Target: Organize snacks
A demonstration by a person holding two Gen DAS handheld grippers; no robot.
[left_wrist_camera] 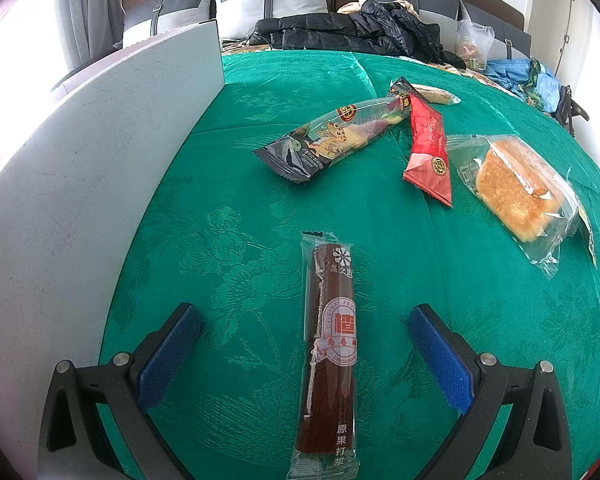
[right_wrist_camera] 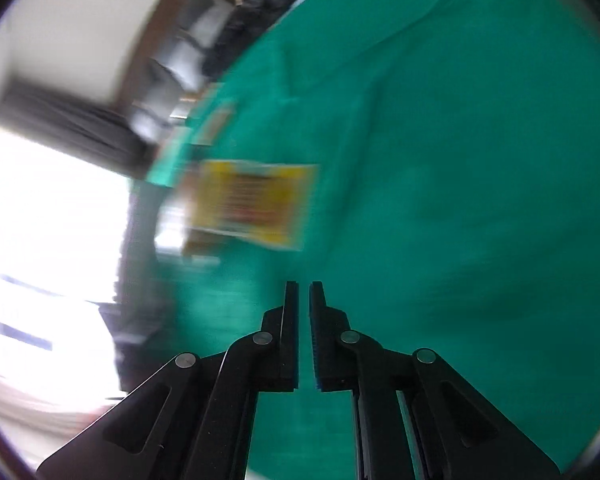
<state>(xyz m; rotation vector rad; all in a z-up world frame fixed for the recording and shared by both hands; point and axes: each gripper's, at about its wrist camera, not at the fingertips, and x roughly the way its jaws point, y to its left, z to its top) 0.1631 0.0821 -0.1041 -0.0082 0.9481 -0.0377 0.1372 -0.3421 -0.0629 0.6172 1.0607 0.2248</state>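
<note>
five wrapped snacks are counted on the green cloth [left_wrist_camera: 260, 184], the brown fruit roll [left_wrist_camera: 330, 344] nearest, between the wide-apart jaws of the left gripper [left_wrist_camera: 304, 322]. the right gripper [right_wrist_camera: 304, 292], angled down over bare cloth, is seen nearly closed on nothing, a blurred yellow packet [right_wrist_camera: 252, 202] lying farther left.

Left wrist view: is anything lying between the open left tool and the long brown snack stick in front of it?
Nothing visible does. The brown snack stick lies lengthwise on the green cloth, already between the open fingers of the left tool, with bare cloth on both sides. The other snacks lie farther off, and the white box stands clear to the left.
</note>
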